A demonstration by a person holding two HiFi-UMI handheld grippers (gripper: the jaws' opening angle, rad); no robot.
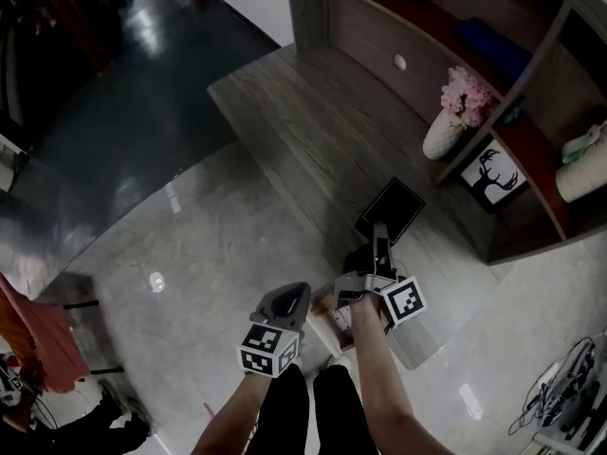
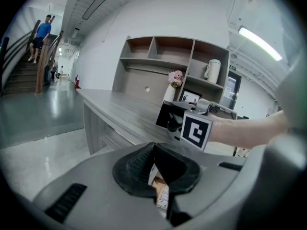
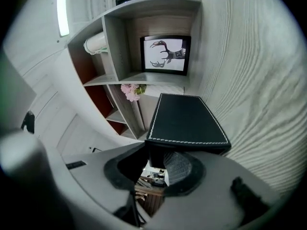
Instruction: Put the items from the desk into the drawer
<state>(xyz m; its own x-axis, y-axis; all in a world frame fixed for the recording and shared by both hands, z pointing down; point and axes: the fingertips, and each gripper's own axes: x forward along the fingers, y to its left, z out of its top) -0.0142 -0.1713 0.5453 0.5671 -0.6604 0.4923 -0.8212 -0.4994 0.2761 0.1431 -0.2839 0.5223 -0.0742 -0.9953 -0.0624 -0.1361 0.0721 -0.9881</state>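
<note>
Firmly clamped, the right gripper [image 3: 160, 159] held the near edge of a black case [image 3: 184, 119] with white stitching, over the front part of the desk [image 1: 313, 121]. The left gripper [image 2: 154, 164] sat lower alongside, jaws together on nothing. A framed print [image 3: 165, 54] on the shelf showed a stag silhouette.

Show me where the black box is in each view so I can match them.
Head view: black box, centre-right, at the tip of the right gripper.
Left gripper view: centre, behind the marker cube.
Right gripper view: centre, just above the jaws.
Shared landmark: deer picture on the shelf.
</note>
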